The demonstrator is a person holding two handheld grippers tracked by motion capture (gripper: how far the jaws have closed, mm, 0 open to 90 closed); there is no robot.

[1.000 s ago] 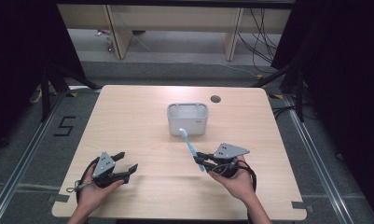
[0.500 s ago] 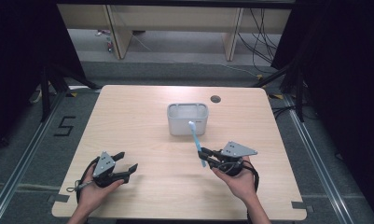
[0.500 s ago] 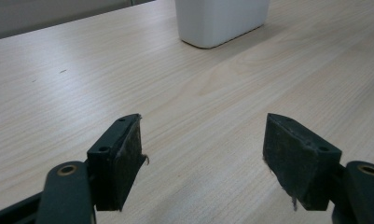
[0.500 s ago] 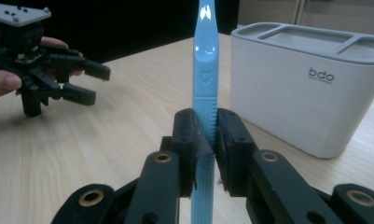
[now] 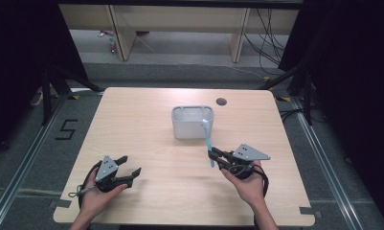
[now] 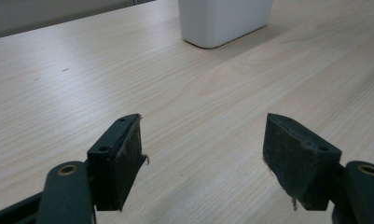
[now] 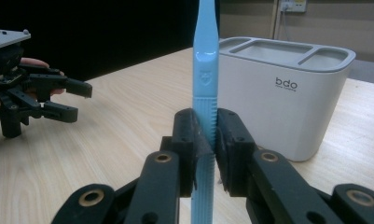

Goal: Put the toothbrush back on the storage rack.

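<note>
My right gripper (image 5: 213, 154) (image 7: 206, 140) is shut on a light blue toothbrush (image 5: 208, 141) (image 7: 205, 84), held upright by its ribbed handle, head end up. Just beyond it stands a white holder with a grey compartmented top (image 5: 192, 121) (image 7: 287, 88), marked "bdo". The toothbrush's top reaches the holder's front right corner in the high view. My left gripper (image 5: 128, 168) (image 6: 203, 158) rests low at the table's front left, open, with bare wood between its pads. The holder's base (image 6: 224, 21) shows far ahead of it.
The light wooden table (image 5: 146, 139) has a dark round grommet hole (image 5: 221, 101) behind the holder. The left gripper and a hand (image 7: 26, 93) appear at the left of the right gripper view. Shelving and cables lie on the floor beyond the far edge.
My right gripper has turned the toothbrush from leaning left to nearly upright and shifted it rightward, toward the holder's right end. The left gripper has stayed put.
</note>
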